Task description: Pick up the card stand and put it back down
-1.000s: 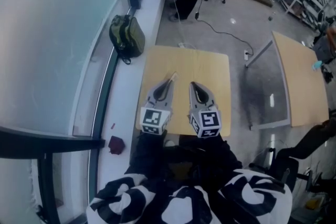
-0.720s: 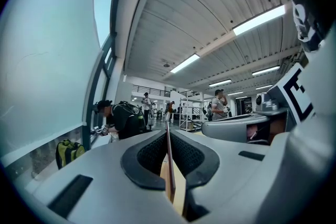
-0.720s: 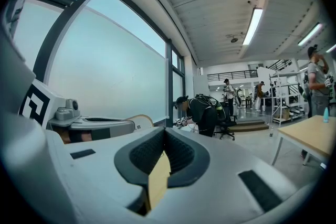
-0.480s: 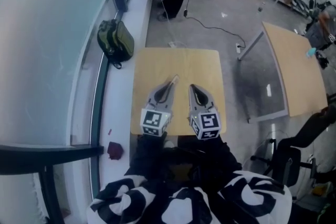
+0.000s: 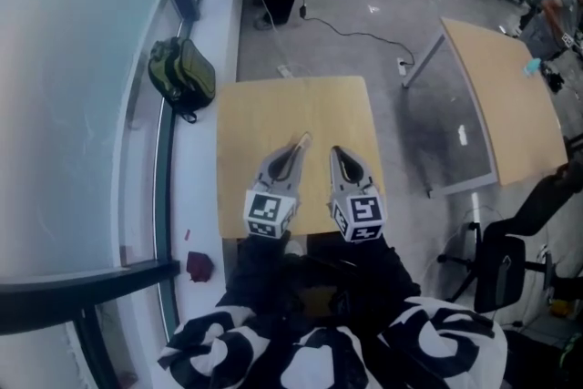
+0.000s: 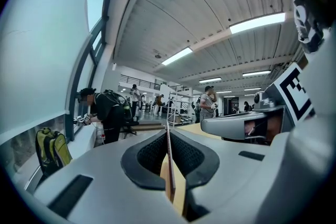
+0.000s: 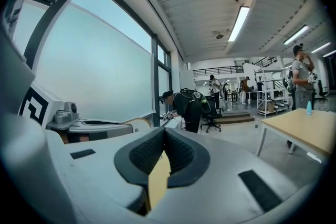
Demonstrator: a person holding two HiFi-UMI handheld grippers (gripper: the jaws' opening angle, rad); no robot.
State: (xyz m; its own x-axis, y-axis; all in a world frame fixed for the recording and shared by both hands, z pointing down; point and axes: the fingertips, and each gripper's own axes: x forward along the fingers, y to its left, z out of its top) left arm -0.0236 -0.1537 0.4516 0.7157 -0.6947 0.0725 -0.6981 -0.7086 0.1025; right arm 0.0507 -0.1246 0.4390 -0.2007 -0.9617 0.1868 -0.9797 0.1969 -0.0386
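Card stand indiscernible; left gripper, right gripper closed above table; backpack nearby.

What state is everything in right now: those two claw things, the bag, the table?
Left gripper: jaws shut, nothing between them.
Right gripper: jaws shut, nothing held.
Green backpack: lying on the window ledge, apart from the table.
Wooden table: upright, its top bare around the grippers.
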